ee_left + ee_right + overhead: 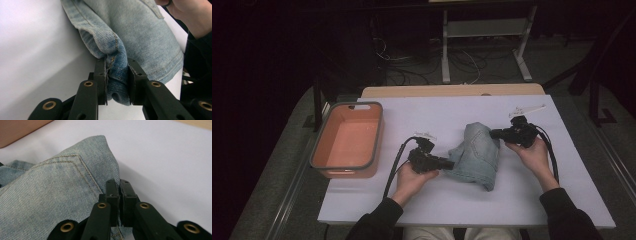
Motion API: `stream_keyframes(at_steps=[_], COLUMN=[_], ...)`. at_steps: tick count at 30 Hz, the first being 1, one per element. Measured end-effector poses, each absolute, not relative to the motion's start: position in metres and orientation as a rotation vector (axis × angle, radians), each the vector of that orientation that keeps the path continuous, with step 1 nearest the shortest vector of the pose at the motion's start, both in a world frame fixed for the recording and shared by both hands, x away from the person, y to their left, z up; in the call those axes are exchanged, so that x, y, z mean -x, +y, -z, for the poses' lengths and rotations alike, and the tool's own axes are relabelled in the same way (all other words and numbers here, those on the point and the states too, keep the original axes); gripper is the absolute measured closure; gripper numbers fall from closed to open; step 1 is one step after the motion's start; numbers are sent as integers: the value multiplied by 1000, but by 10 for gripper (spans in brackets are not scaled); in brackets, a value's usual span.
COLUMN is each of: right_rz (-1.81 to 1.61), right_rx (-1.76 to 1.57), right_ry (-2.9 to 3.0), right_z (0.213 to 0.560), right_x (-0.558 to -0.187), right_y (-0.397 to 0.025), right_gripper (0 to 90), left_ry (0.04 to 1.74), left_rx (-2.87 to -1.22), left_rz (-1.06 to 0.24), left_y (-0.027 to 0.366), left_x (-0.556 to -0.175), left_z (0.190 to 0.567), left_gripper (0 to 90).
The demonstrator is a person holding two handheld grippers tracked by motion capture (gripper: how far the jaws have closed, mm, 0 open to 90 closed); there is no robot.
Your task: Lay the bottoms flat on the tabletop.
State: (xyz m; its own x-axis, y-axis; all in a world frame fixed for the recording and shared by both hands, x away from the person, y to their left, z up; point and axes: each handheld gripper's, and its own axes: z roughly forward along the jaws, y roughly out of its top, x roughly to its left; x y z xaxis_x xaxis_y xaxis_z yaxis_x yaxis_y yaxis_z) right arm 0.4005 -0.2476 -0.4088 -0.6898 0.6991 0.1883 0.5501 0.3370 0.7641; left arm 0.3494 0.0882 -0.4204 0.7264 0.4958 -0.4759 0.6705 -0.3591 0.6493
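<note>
Both of the person's forearms, in dark sleeves, reach in from the near edge of the white worktop (pixel 532 200), each hand wrapped around a black tool angled inward toward the other. The left hand-held gripper (pixel 448 164) points right, and in its own view (pixel 117 82) the jaws stand partly apart with a thick bunched fold of hem pinched between them. The right hand-held gripper (pixel 494 133) points left; its view (pixel 119 202) shows the jaws nearly closed on a thin edge of the same cloth. That cloth is a crumpled piece of faded light-blue denim clothing (pixel 477 155), lying near the middle of the worktop between the two hands, tan stitching showing on it (pixel 62 195). Off to the left sits a rectangular salmon-orange plastic tub with a grey rim (pixel 314 150), well apart from the denim, with nothing in it. No label or writing is legible.
</note>
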Motion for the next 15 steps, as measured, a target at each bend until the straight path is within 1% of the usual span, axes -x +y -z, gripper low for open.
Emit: stream_keyframes(at_steps=[9, 15], right_rz=[-1288, -1354], right_rx=[-1111, -1043], right_ry=[2372, 2291], right_z=[397, 370], right_x=[-409, -411], right_y=[-232, -227], right_gripper=[875, 886], left_ry=[905, 901], left_rx=[-1977, -1891], left_rz=[205, 136], left_y=[100, 112], left_x=[-351, -350], left_z=[413, 405], left_gripper=[730, 731])
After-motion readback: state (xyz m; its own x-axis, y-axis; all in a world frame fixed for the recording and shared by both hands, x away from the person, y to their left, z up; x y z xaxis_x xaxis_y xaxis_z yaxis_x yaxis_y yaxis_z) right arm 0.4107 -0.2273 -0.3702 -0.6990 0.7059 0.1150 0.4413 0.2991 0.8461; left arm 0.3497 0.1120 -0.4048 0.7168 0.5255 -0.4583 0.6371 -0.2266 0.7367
